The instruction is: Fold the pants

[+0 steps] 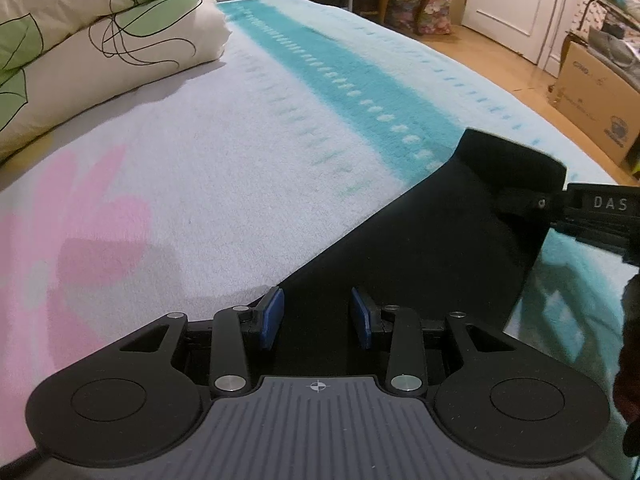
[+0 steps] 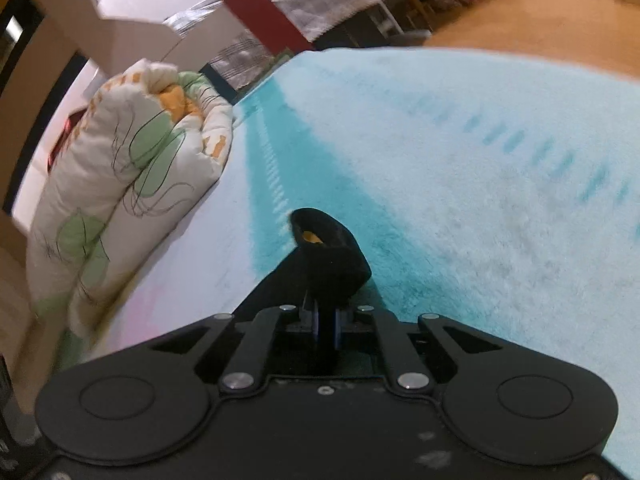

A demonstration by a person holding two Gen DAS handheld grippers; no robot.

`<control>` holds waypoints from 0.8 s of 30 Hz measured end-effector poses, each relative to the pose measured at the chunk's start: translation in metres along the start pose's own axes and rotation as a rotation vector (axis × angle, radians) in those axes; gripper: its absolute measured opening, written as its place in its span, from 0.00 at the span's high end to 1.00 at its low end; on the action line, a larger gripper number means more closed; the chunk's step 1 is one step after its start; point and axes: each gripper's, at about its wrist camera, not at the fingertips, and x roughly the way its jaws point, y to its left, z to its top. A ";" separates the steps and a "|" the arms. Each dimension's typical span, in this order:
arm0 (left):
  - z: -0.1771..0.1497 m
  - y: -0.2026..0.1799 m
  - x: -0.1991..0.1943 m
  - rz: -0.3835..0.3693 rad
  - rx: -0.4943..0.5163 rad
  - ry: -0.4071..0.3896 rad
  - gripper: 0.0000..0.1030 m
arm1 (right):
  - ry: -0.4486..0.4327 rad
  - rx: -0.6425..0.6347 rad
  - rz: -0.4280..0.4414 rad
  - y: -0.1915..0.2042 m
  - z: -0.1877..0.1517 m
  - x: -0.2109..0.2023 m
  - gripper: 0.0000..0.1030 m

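Black pants (image 1: 440, 240) lie on a bed covered by a white, teal and pink blanket (image 1: 200, 168). In the left wrist view my left gripper (image 1: 318, 318) is open, its blue pads (image 1: 272, 316) apart over the near edge of the pants. My right gripper (image 1: 560, 202) enters from the right and holds the pants' far corner, which is lifted. In the right wrist view my right gripper (image 2: 327, 326) is shut on a raised fold of the black pants (image 2: 332, 256), with an orange label showing inside the fold.
A folded quilt with green leaf print (image 1: 92, 40) lies at the bed's left side and also shows in the right wrist view (image 2: 132, 168). Beyond the bed are a wooden floor (image 1: 500, 60), a cardboard box (image 1: 596, 96) and a white door (image 1: 508, 0).
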 end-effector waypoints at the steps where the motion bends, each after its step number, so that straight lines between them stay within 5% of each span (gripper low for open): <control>1: 0.002 0.004 -0.002 -0.016 -0.015 0.003 0.68 | -0.007 -0.027 -0.002 0.007 0.002 -0.003 0.92; 5: 0.005 0.029 -0.025 0.020 -0.091 -0.025 0.69 | -0.035 -0.110 0.007 0.028 0.012 -0.017 0.92; 12: -0.020 0.040 -0.062 0.023 -0.034 -0.009 0.69 | -0.076 -0.233 0.014 0.057 0.011 -0.036 0.92; 18: -0.034 0.022 -0.048 -0.013 -0.004 0.030 0.69 | -0.100 -0.271 0.029 0.072 0.007 -0.049 0.92; 22: -0.037 0.008 -0.027 0.038 0.075 0.043 0.67 | -0.110 -0.308 0.044 0.087 0.004 -0.059 0.92; 24: -0.032 0.014 -0.028 0.019 0.030 0.058 0.69 | -0.116 -0.329 0.059 0.098 0.002 -0.064 0.92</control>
